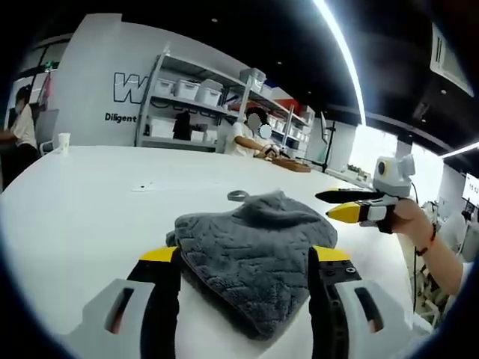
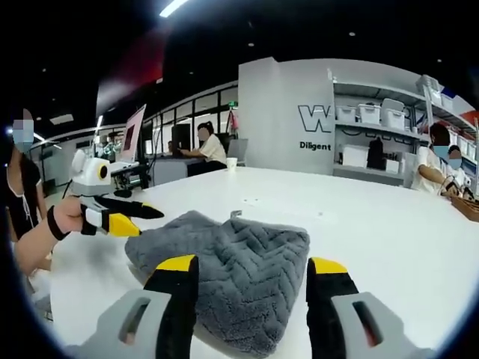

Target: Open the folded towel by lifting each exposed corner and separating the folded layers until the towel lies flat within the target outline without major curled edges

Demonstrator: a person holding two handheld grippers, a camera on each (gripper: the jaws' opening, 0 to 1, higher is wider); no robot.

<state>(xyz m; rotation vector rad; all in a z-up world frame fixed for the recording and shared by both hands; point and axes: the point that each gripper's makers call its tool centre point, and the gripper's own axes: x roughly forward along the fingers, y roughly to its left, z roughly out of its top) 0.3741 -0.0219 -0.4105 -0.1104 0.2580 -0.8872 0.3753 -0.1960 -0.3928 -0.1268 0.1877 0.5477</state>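
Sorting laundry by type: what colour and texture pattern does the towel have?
The towel is dark grey with a raised zigzag weave, clearest in the right gripper view.

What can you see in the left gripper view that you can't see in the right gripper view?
Left gripper view: the right tool held in a hand beside the towel, open and empty, and a bright window wall behind it.

Right gripper view: the left tool held in a hand, open and empty, and people at desks far back.

Both: the folded grey towel on the white table, the towel's small loop, a paper cup, and shelves of boxes.
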